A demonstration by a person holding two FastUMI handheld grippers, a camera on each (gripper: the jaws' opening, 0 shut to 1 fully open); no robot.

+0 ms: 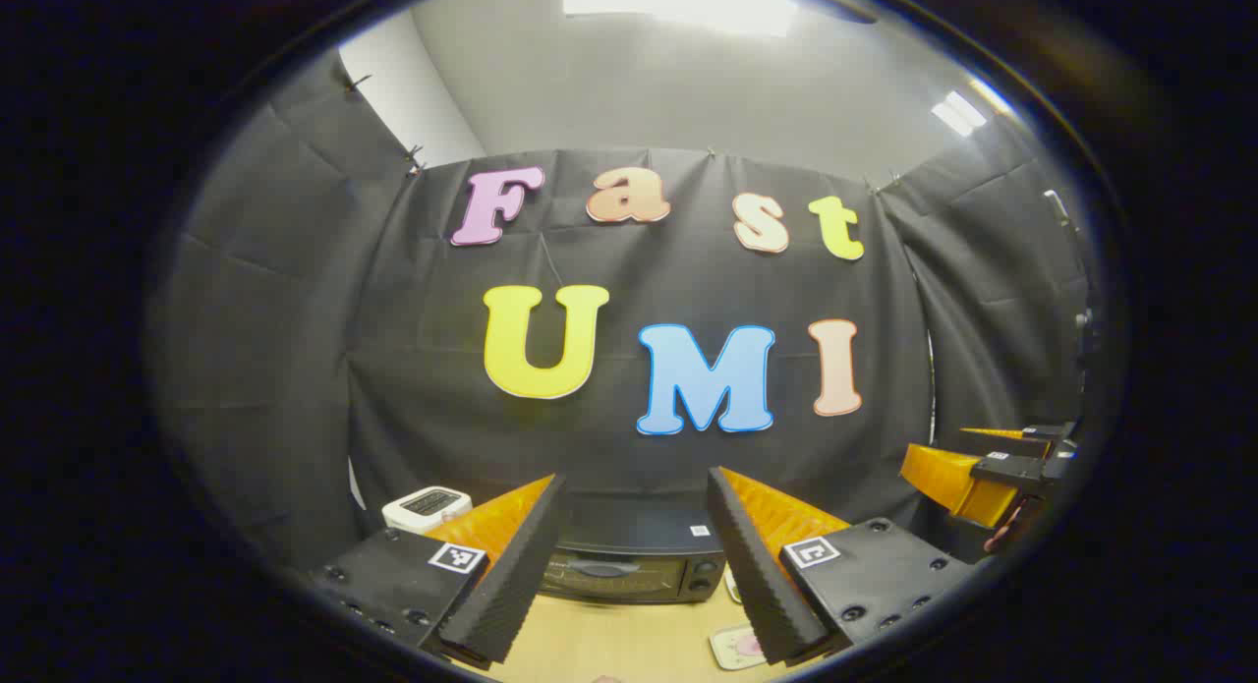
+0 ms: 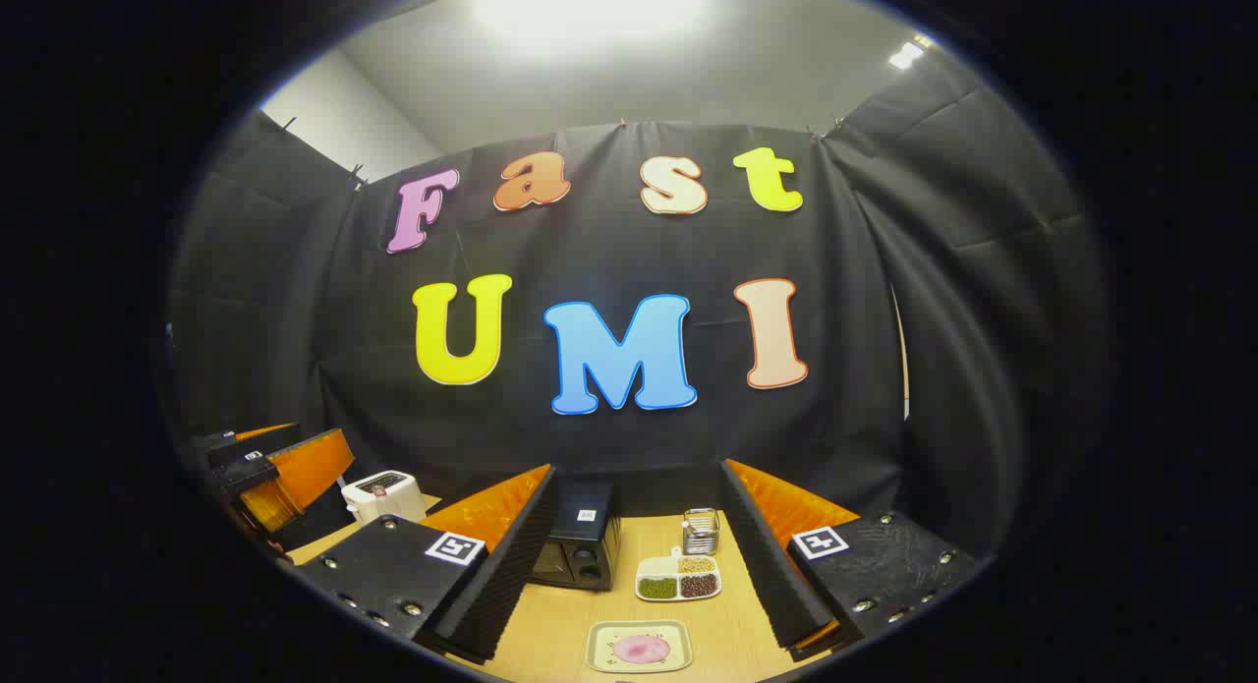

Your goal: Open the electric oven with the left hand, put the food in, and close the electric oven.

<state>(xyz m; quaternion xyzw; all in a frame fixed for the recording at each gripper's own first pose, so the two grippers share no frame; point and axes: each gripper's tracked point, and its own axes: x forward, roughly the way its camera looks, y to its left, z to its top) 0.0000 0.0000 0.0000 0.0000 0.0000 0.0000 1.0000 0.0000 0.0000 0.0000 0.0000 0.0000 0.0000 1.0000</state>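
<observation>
Low in the left gripper view, between my spread fingers, sits one oven (image 1: 629,565), its door shut, on the table (image 1: 609,644). My left gripper (image 1: 634,555) is open and holds nothing. One white toaster (image 1: 426,509) stands at lower left, and my right gripper (image 1: 968,467) shows at the right edge.

Bottom centre of the right gripper view lies one plate (image 2: 639,648) with the pink food (image 2: 640,649) on it. Just above it is one tray (image 2: 678,578) with three compartments of grains, and one wire holder (image 2: 700,531) behind that. My right gripper (image 2: 634,555) is also open and empty; the oven (image 2: 580,540) is left of centre.
</observation>
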